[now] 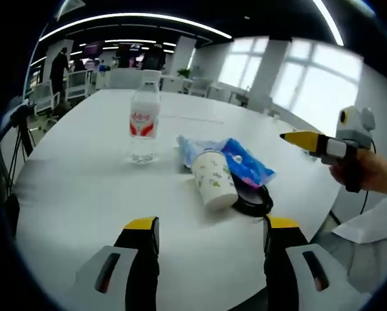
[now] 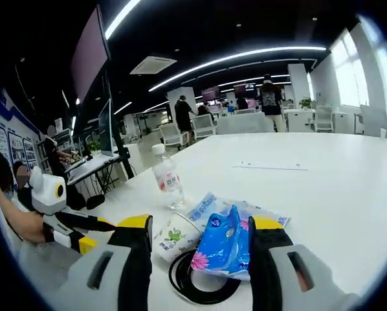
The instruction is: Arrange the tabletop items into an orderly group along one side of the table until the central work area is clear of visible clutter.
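Big white bench fills the scene, an open office far behind it with people standing about. On it, largest first: the clear water bottle stands upright, apart from the rest and farther off in the left gripper view; it looks stiff and fairly heavy if full, so the label band seems the safest place to hold. Next, the blue tissue pack, soft and crinkly, lying against the paper cup, which is tipped on its side; the cup looks light and easy to crush, best pinched gently near the rim. Under both sits a thin black ring, flat on the bench and probably slippery to lift. The left claw hangs over the near edge, jaws wide apart and empty. The right claw hovers right over the cluster, jaws spread, gripping nothing, the pack and cup framed between them.
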